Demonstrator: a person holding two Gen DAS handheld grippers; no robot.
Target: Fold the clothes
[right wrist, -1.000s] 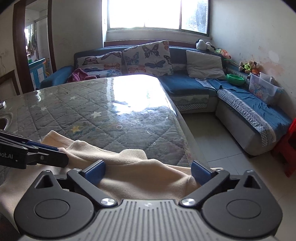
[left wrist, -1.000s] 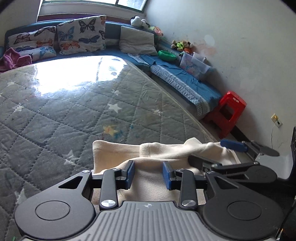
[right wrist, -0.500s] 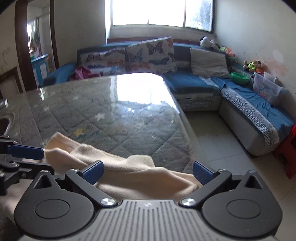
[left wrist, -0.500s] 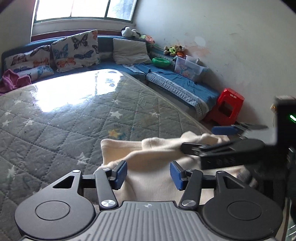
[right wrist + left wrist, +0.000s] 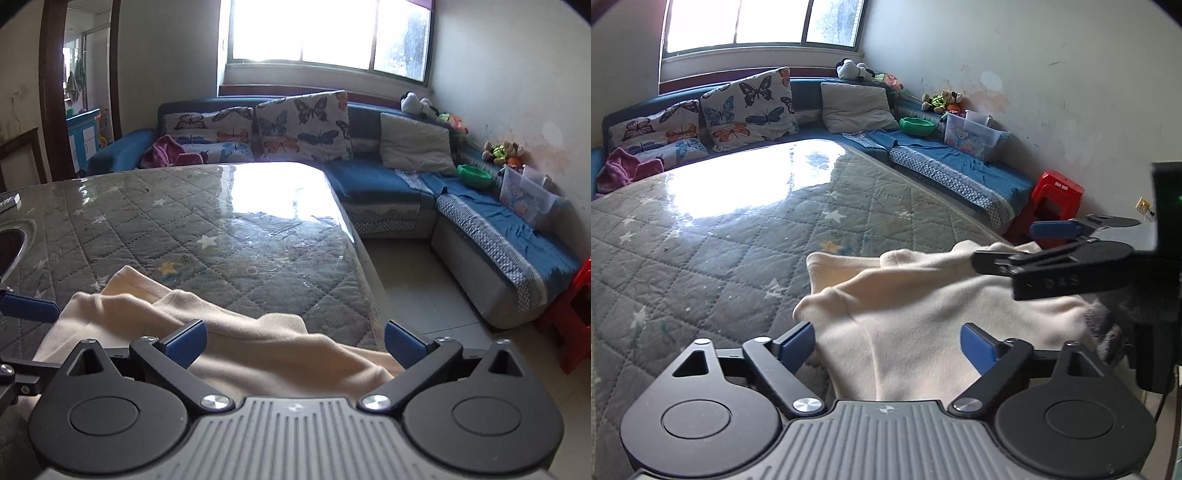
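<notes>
Right wrist: clear plastic bin (image 5: 529, 197) (contents unclear) on blue sofa (image 5: 384, 184).

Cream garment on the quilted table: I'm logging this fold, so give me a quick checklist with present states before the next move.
1. Left tool open: ok, fingers spread with cloth between them.
2. Right tool open: ok, fingers wide apart.
3. Either tool gripping the cream garment: not ok, neither is closed on it.
4. Garment lying flat: not ok, it is bunched in ridges.
5. Garment fully on the table: cannot tell, its near part is hidden behind the tools.
6. Room on the table ahead for the fold: ok, bare quilted surface lies beyond the cloth.
</notes>
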